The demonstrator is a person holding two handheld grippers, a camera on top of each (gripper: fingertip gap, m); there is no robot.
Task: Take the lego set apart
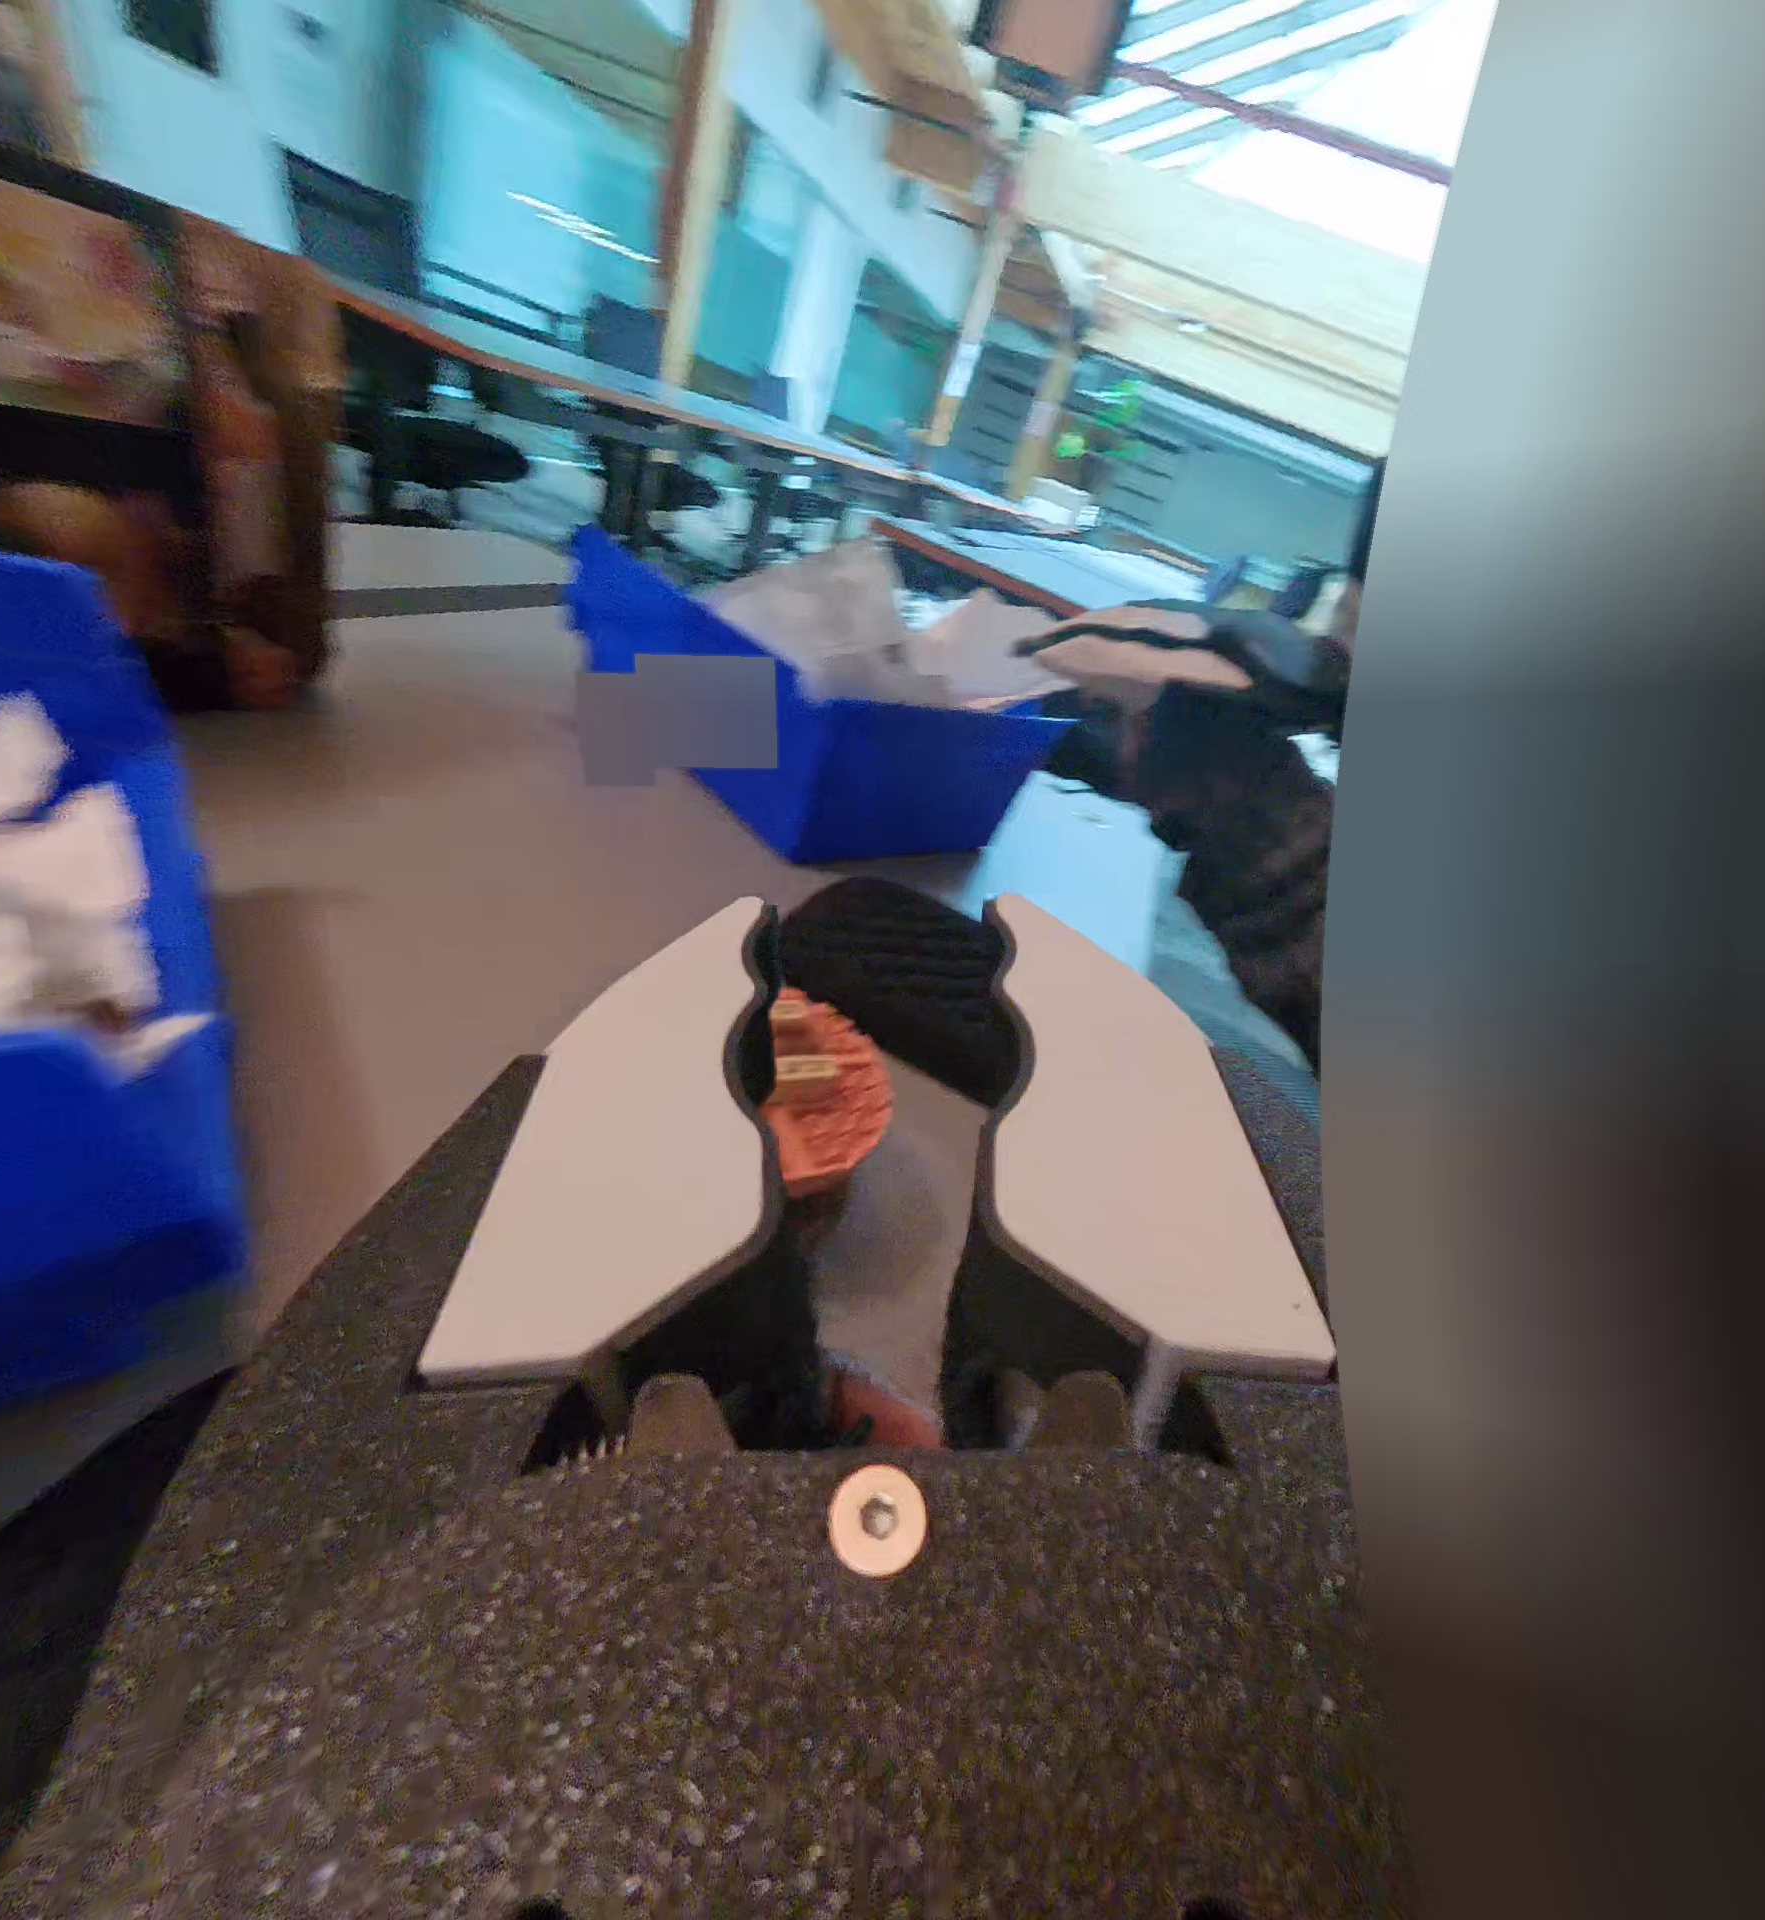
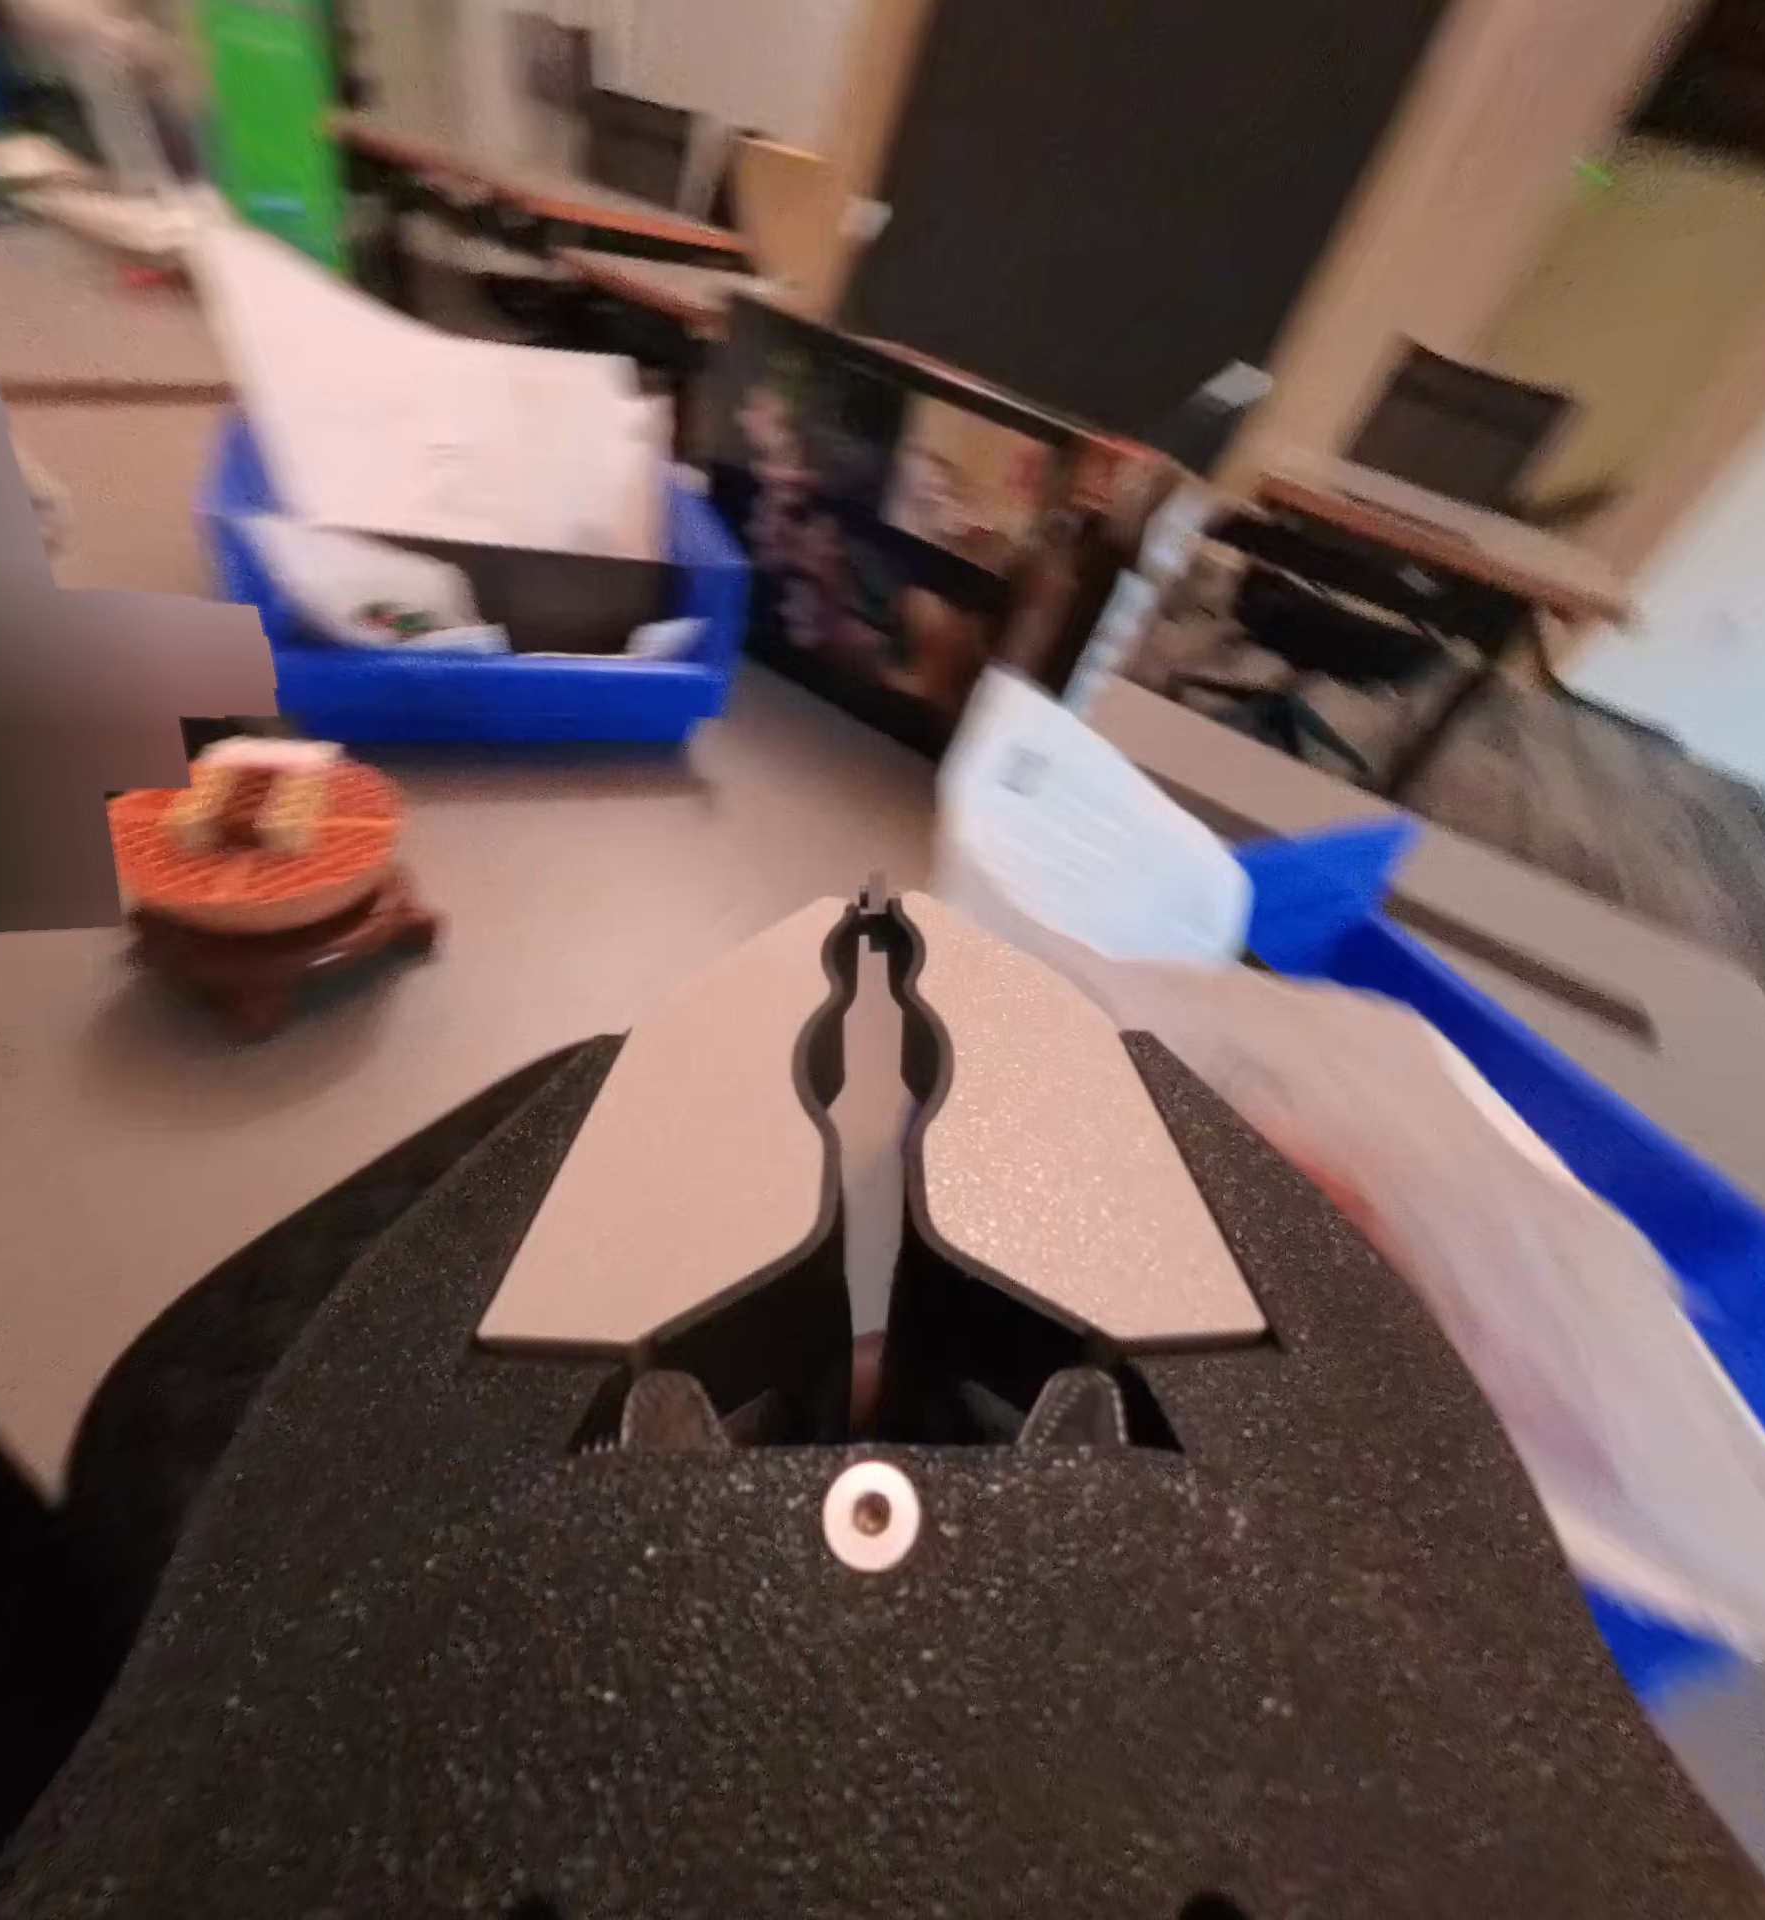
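The lego set (image 1: 824, 1101) is a round orange build with tan pieces on top. In the left wrist view it lies low between my fingers, close to the left finger (image 1: 649, 1101). My left gripper (image 1: 878, 920) is open and its pads do not press on the set. In the right wrist view the set (image 2: 254, 852) stands on a dark brown base on the grey table (image 2: 566, 935), to the left of my right gripper. My right gripper (image 2: 873, 920) is shut on a small dark grey piece (image 2: 873, 902) that sticks out at the fingertips.
A black ribbed shape (image 1: 899, 977) lies just beyond the set. Blue bins with paper and bags stand ahead (image 1: 857, 769) and left (image 1: 57, 1039). In the right wrist view there is a blue bin (image 2: 483, 675), a dark box (image 2: 857, 499) and a blue bin with a plastic bag (image 2: 1086, 831). The tips of one gripper are about 25 cm away from the tips of the other.
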